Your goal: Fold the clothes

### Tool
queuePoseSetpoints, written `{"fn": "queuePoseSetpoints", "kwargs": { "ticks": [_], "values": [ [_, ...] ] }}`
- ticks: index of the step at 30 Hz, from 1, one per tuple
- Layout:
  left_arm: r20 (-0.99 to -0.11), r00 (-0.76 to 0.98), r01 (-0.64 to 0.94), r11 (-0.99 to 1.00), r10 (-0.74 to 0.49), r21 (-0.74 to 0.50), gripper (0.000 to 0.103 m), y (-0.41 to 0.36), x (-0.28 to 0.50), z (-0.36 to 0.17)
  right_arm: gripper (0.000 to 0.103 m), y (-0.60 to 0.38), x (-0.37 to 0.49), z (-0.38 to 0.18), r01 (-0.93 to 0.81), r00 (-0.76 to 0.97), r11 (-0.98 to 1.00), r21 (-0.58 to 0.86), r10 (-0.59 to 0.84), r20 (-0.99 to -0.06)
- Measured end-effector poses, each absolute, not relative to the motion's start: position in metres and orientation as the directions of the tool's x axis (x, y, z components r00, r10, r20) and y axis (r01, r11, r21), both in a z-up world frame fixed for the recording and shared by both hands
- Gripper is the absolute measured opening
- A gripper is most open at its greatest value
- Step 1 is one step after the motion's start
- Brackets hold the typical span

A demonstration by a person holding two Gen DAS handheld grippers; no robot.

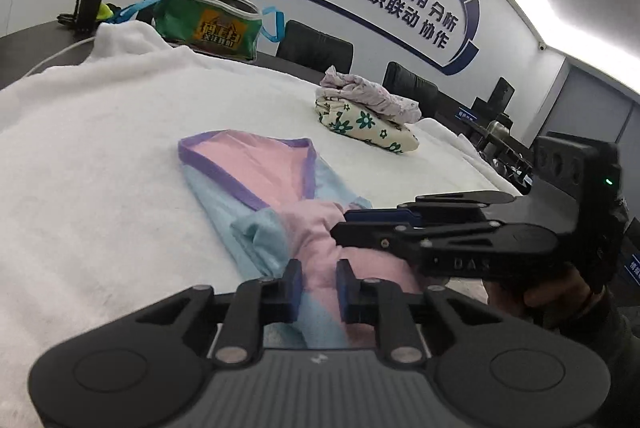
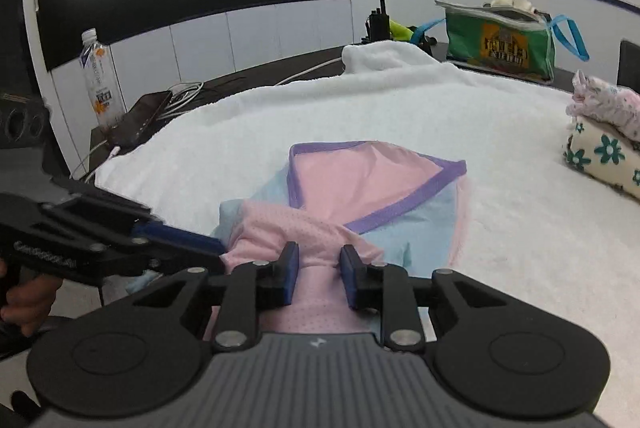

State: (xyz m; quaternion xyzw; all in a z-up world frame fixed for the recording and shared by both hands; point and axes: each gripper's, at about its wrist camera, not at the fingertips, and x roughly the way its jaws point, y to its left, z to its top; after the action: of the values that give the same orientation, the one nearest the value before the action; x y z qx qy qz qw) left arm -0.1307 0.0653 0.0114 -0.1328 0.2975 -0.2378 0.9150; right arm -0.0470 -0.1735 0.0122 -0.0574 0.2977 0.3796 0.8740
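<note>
A small pink and light-blue garment (image 1: 256, 184) with a purple waistband lies on the white towel (image 1: 100, 132); it also shows in the right wrist view (image 2: 360, 188). My left gripper (image 1: 318, 274) is shut on the bunched pink near edge of the garment. My right gripper (image 2: 318, 260) is shut on the same pink bunch, right beside the left. The right gripper shows in the left wrist view (image 1: 340, 224), coming in from the right. The left gripper shows in the right wrist view (image 2: 216, 248), coming in from the left.
A stack of folded floral clothes (image 1: 368, 112) lies at the far right of the towel. A green zip bag (image 1: 208, 24) and a radio (image 1: 90, 2) stand at the back. A water bottle (image 2: 100, 76), a phone (image 2: 140, 116) and cables lie on the dark table to the left.
</note>
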Motion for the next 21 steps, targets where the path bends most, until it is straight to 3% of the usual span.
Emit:
{"fn": "queuePoseSetpoints", "kwargs": {
  "ticks": [3,4,6,9,11,12,14,15,16,21],
  "values": [
    [-0.41,0.763,0.368,0.857,-0.5,-0.361,0.051,0.076,-0.133,0.028,0.024,-0.183,-0.051,0.028,-0.704,0.566,0.702,0.111,0.648,-0.51],
    [-0.39,0.777,0.373,0.86,-0.494,-0.348,0.054,0.076,-0.131,0.034,0.024,-0.184,-0.052,0.031,-0.709,0.573,0.698,0.105,0.656,-0.492],
    [-0.397,0.772,0.381,0.862,-0.496,-0.335,0.052,0.069,-0.117,0.039,0.026,-0.181,-0.052,0.033,-0.721,0.566,0.686,0.103,0.667,-0.484],
    [-0.513,0.724,0.339,0.885,-0.462,-0.318,0.034,0.051,-0.096,0.027,0.026,-0.17,-0.047,0.019,-0.72,0.531,0.688,0.091,0.63,-0.567],
    [-0.546,0.721,0.315,0.904,-0.426,-0.29,0.034,0.045,-0.096,0.019,0.026,-0.172,-0.049,0.01,-0.717,0.535,0.691,0.095,0.633,-0.559],
    [-0.532,0.739,0.304,0.909,-0.414,-0.286,0.039,0.048,-0.101,0.02,0.026,-0.175,-0.051,0.013,-0.708,0.538,0.698,0.104,0.63,-0.56],
    [-0.502,0.772,0.283,0.918,-0.39,-0.278,0.061,0.054,-0.11,0.021,0.035,-0.189,-0.057,0.026,-0.692,0.578,0.715,0.097,0.63,-0.519],
    [-0.496,0.786,0.257,0.925,-0.368,-0.28,0.078,0.058,-0.109,0.022,0.05,-0.198,-0.058,0.033,-0.675,0.609,0.732,0.088,0.621,-0.494],
    [-0.494,0.799,0.224,0.932,-0.343,-0.285,0.082,0.063,-0.106,0.024,0.058,-0.207,-0.056,0.037,-0.651,0.636,0.754,0.084,0.603,-0.481],
    [-0.579,0.778,0.068,0.948,-0.245,-0.31,0.082,0.079,-0.06,0.03,0.058,-0.228,-0.005,0.036,-0.521,0.668,0.837,0.168,0.523,-0.529]
  ]
}}
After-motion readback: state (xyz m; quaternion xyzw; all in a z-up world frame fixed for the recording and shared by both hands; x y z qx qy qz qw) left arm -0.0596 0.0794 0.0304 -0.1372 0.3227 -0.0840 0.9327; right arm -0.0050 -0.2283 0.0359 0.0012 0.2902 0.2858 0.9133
